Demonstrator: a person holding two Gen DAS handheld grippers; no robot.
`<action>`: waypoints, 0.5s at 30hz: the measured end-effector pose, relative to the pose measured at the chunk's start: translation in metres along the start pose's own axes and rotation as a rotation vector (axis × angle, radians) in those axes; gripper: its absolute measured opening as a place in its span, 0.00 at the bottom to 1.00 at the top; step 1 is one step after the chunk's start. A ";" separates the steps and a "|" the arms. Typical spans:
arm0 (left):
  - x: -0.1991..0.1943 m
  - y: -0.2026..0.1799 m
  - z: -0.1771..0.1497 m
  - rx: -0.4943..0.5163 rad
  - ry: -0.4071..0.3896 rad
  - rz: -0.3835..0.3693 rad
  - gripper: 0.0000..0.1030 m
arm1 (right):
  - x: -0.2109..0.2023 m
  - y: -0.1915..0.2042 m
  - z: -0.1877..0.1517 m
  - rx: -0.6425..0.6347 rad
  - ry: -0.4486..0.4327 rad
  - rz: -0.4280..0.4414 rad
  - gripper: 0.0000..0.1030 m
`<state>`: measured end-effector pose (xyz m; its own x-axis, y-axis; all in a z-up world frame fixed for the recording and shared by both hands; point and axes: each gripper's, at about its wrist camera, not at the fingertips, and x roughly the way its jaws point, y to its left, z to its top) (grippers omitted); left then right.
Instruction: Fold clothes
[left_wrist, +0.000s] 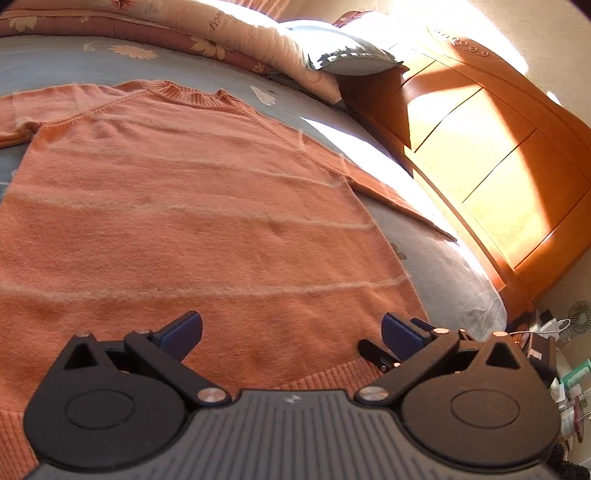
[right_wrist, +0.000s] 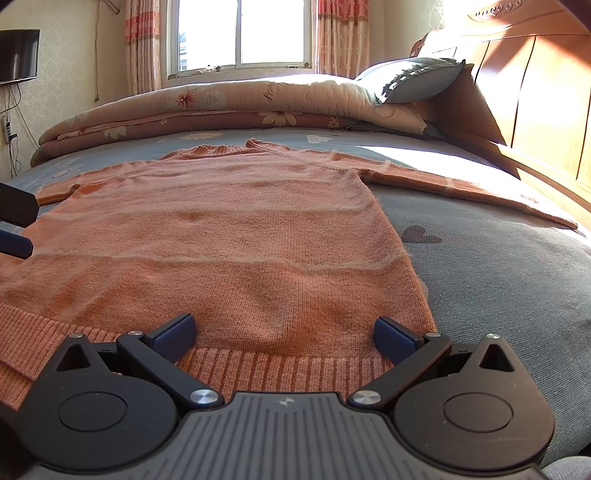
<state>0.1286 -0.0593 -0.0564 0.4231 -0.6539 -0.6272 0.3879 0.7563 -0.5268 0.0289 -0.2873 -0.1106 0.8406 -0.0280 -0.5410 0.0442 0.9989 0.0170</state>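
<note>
An orange knit sweater (left_wrist: 192, 221) with pale stripes lies flat on the bed, collar far, ribbed hem near, both sleeves spread out sideways. My left gripper (left_wrist: 291, 332) hovers open over the hem area, nothing between its blue pads. In the right wrist view the same sweater (right_wrist: 229, 236) fills the middle, and my right gripper (right_wrist: 284, 334) stands open just above the ribbed hem near the sweater's right corner. The left gripper's fingers (right_wrist: 14, 229) poke in at the left edge of that view.
The bed has a grey-blue sheet (right_wrist: 498, 280). A folded floral quilt (right_wrist: 229, 107) and a grey pillow (right_wrist: 413, 79) lie at the far side. A wooden headboard (right_wrist: 535, 103) stands on the right. A cluttered bedside stand (left_wrist: 554, 354) sits beyond the bed's corner.
</note>
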 end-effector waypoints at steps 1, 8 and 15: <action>0.008 -0.004 0.001 -0.014 0.020 -0.039 0.99 | 0.000 0.000 0.000 0.000 0.000 0.000 1.00; 0.043 -0.012 0.003 -0.084 0.104 -0.110 0.99 | 0.000 0.000 0.000 0.000 0.001 0.001 1.00; 0.019 0.014 0.003 -0.137 0.083 -0.044 0.99 | 0.000 0.000 0.000 0.000 0.001 0.000 1.00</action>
<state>0.1443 -0.0612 -0.0737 0.3366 -0.6871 -0.6439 0.2869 0.7262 -0.6248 0.0290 -0.2872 -0.1103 0.8398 -0.0281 -0.5421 0.0441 0.9989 0.0166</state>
